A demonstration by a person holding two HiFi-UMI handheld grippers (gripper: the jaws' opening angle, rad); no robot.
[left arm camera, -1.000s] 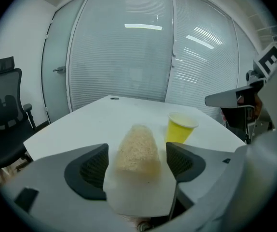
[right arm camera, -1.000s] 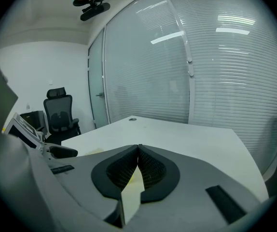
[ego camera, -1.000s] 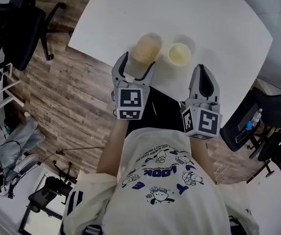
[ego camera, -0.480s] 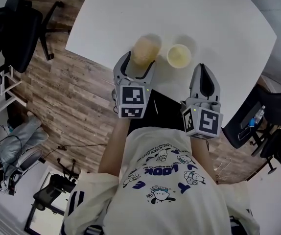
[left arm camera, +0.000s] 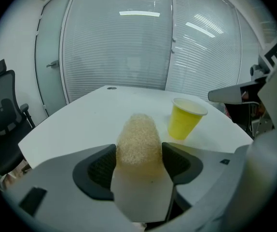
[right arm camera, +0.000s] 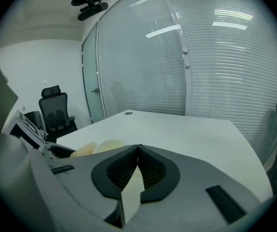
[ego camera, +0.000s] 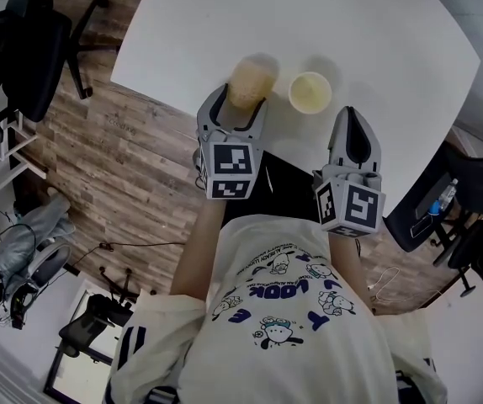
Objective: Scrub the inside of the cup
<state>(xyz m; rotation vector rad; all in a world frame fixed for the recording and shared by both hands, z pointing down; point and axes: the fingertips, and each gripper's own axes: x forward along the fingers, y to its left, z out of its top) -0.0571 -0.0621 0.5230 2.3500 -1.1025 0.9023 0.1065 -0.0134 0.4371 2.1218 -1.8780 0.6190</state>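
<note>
A tan, fuzzy scrub sponge stands upright on the white table, near its front edge. My left gripper reaches around it from below. Its jaws have just been closing, and in the left gripper view both pads meet the sponge's sides. A yellow paper cup stands upright just right of the sponge, apart from it, and the left gripper view shows the cup beyond the right jaw. My right gripper hovers near the table edge below the cup, shut with nothing between its jaws.
A black office chair stands on the wooden floor at the left. Another dark chair stands at the right with a bottle beside it. A glass wall with blinds lies beyond the table's far side.
The left gripper's jaws have drawn in around the sponge. Both grippers have stayed almost where they were, and the cup has not moved.
</note>
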